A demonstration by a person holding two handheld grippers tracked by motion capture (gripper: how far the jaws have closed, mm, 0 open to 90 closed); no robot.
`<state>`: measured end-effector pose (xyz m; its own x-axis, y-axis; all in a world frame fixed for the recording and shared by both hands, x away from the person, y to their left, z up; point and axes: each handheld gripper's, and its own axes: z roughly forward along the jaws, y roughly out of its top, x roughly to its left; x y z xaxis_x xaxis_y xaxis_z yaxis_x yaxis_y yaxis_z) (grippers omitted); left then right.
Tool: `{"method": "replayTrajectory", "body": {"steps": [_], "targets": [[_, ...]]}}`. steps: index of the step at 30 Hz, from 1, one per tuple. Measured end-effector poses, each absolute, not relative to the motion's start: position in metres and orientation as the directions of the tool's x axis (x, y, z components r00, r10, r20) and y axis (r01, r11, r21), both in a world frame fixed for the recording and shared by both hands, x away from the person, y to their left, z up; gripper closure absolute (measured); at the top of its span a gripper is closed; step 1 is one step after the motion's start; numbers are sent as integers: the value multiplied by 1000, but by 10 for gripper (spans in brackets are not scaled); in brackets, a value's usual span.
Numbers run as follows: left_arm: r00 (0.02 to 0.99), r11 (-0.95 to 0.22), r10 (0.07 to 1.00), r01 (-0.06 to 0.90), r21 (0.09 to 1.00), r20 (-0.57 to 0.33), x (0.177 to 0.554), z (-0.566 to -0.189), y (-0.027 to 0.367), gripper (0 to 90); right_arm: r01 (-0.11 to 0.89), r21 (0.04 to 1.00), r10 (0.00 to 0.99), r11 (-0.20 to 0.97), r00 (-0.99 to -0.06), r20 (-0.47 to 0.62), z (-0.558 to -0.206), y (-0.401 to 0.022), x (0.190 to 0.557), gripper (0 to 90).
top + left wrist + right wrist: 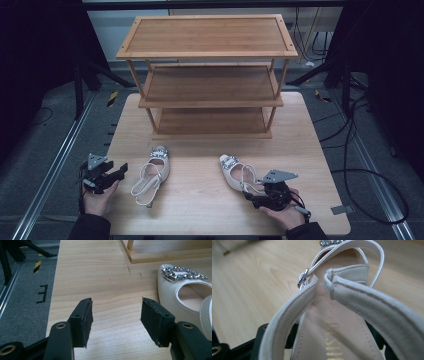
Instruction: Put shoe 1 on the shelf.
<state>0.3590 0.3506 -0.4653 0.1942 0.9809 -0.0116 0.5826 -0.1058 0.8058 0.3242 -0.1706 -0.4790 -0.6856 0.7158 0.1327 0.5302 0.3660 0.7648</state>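
Observation:
Two white slingback heels with rhinestone buckles lie on the wooden table (pixel 200 210). The left shoe (pixel 155 172) points its toe toward the rack; its toe and buckle (pixel 183 273) lie just to the right of my left gripper (pixel 116 320). That gripper (pixel 120 171) stands open over bare wood, apart from the shoe. The right shoe (pixel 233 170) has its heel end inside my right gripper (pixel 251 194). In the right gripper view the heel strap (pixel 352 290) and insole cover most of the jaws, which sit against the shoe's sides.
A three-tier bamboo shoe rack (pixel 210 75) stands at the back of the table with bare shelves. The rack's base corner (pixel 140 257) is ahead of the left gripper. Cables and metal rails run on the floor at both sides.

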Motion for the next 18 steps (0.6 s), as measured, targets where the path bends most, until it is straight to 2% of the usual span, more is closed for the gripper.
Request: {"method": "replayTrajectory", "body": {"steps": [7, 18], "targets": [[193, -107, 981, 584, 805, -10, 359, -465, 350, 420, 489, 835, 778, 254, -616, 124, -464, -151, 345, 392], [191, -101, 982, 577, 810, -13, 358, -464, 351, 417, 512, 843, 848, 164, -510, 145, -467, -104, 407, 392]]}}
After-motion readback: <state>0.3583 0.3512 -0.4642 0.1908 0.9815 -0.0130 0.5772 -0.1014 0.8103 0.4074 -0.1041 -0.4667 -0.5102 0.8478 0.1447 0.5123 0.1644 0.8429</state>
